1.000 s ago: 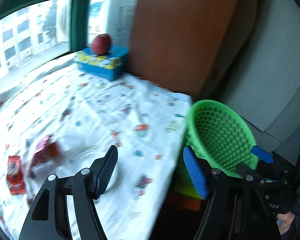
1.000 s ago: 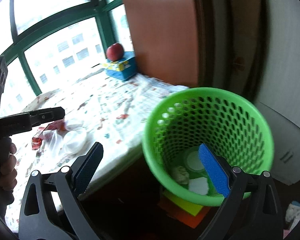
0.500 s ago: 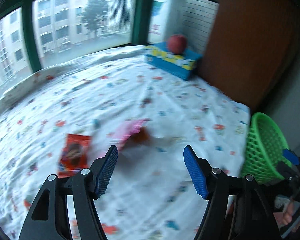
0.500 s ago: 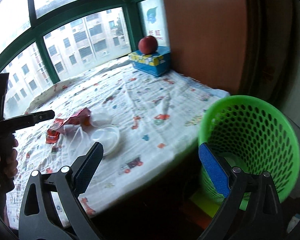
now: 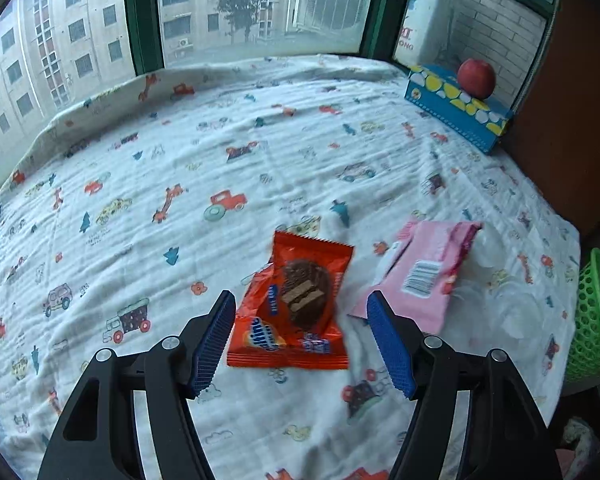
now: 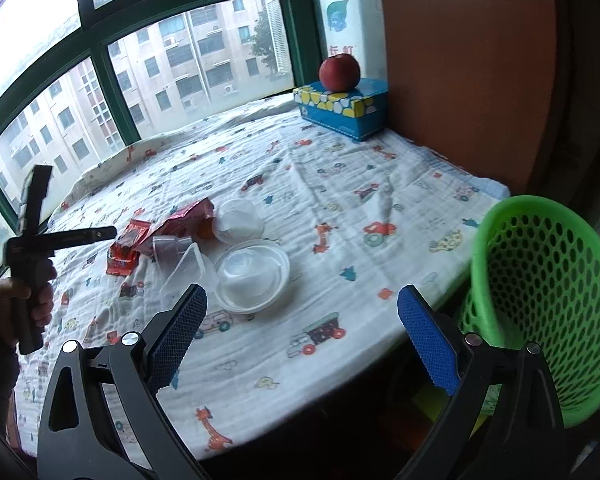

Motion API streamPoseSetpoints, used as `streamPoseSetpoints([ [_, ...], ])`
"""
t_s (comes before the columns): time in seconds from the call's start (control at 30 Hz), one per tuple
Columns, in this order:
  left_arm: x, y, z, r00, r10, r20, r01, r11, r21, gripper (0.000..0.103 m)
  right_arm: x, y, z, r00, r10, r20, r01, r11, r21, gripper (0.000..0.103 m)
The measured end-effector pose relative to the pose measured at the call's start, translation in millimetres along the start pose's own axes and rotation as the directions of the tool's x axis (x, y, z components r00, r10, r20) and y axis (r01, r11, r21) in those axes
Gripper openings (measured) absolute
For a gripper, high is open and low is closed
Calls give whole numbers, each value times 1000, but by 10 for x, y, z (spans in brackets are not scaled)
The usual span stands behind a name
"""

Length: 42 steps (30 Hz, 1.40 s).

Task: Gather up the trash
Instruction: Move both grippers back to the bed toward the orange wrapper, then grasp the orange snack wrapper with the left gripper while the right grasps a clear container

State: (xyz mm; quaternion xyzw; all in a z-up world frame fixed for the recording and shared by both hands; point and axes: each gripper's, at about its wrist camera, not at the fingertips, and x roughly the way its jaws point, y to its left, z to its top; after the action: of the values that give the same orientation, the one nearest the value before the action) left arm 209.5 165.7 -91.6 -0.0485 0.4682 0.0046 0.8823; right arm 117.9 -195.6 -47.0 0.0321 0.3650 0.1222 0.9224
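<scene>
A printed cloth covers the surface, cartoon cars all over it. Green basket sits off the right edge. Blue box by the window carries an apple. Clear tubs cluster mid-cloth. Pink wrapper shows a barcode; the orange wrapper's writing is unreadable. Left hand-held gripper hangs spread over the orange wrapper; right hand-held gripper spread, empty.

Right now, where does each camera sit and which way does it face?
Left wrist: on the left gripper, looking down at an orange wrapper; its open jaws show.
Right wrist: on the right gripper, facing the table edge; its open jaws and a hand show.
Shared: apple, blue box, green basket.
</scene>
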Motion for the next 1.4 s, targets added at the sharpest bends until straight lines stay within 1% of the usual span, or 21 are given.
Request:
streamPoseSetpoints([
  [0.17, 256, 133, -50, 999, 1, -50, -2, 1000, -17, 66, 114, 94, -15, 1000, 16, -25, -16, 1000, -9, 95],
  [0.23, 351, 172, -68, 998, -18, -67, 16, 999, -27, 66, 161, 141, -27, 999, 25, -36, -26, 1000, -14, 95],
  [0.37, 470, 213, -86, 996, -39, -85, 36, 998, -45, 66, 250, 237, -48, 997, 48, -59, -50, 999, -21, 95],
  [0.53, 528, 207, -74, 995, -47, -88, 44, 998, -34, 65, 375, 404, -60, 994, 77, -83, -81, 996, -40, 95],
  [0.57, 535, 202, -75, 995, -54, -87, 51, 998, -32, 61, 399, 429, -66, 993, 83, -88, -87, 995, -41, 95],
  [0.63, 529, 193, -76, 995, -55, -79, 53, 998, -24, 58, 466, 483, -75, 990, 99, -102, -103, 994, -38, 95],
  [0.7, 512, 203, -75, 995, -64, -73, 62, 998, -27, 50, 545, 532, -84, 987, 110, -119, -114, 993, -33, 95],
  [0.9, 447, 274, -78, 995, -88, -47, 86, 995, -44, 38, 695, 721, -147, 978, 142, -154, -151, 988, -44, 95],
  [0.97, 433, 291, -85, 995, -93, -42, 91, 995, -45, 36, 747, 770, -165, 975, 150, -166, -160, 986, -43, 92],
  [1.03, 414, 298, -99, 995, -91, -37, 89, 995, -43, 33, 793, 804, -177, 975, 145, -171, -155, 987, -42, 92],
  [1.1, 384, 299, -116, 995, -91, -31, 90, 995, -37, 30, 829, 820, -180, 975, 141, -174, -150, 988, -41, 88],
  [1.2, 319, 318, -129, 996, -87, -14, 86, 996, -37, 29, 910, 846, -193, 970, 150, -191, -157, 987, -22, 88],
  [1.33, 220, 375, -131, 995, -100, 6, 100, 994, -51, 29, 1018, 932, -231, 962, 163, -217, -167, 986, -2, 88],
  [1.4, 150, 398, -141, 994, -105, 18, 106, 993, -55, 29, 1066, 967, -242, 962, 157, -224, -159, 987, 10, 88],
])
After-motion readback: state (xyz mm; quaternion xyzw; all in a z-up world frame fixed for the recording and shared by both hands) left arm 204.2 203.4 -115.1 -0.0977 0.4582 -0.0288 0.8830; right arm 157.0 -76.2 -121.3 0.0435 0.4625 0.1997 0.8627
